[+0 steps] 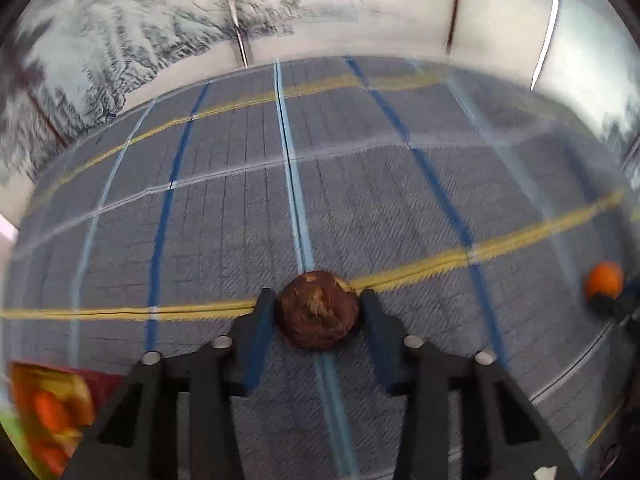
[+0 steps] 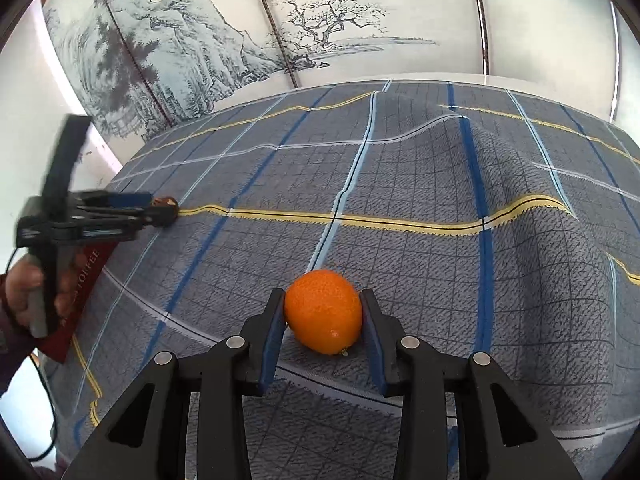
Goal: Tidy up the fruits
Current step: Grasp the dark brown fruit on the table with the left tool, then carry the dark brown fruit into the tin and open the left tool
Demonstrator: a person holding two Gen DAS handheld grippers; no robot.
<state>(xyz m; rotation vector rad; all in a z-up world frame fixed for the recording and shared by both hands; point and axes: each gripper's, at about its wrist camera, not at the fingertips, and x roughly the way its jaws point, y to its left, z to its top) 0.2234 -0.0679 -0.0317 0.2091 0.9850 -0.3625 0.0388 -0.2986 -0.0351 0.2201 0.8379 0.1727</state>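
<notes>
My left gripper point(image 1: 319, 300) is shut on a round brown fruit point(image 1: 318, 310) and holds it above the plaid cloth; the view is motion-blurred. In the right wrist view the left gripper point(image 2: 166, 210) shows at the far left with the brown fruit point(image 2: 167, 201) at its tip. My right gripper point(image 2: 323, 298) is shut on an orange point(image 2: 323, 310) over the cloth. That orange point(image 1: 604, 279) also shows at the right edge of the left wrist view.
A grey-blue plaid tablecloth point(image 2: 400, 184) covers the table, with a raised fold point(image 2: 460, 128) at the back right. A red box point(image 2: 86, 284) lies at the left edge. A container with orange fruits point(image 1: 50, 412) sits at lower left. A painted screen point(image 2: 240, 40) stands behind.
</notes>
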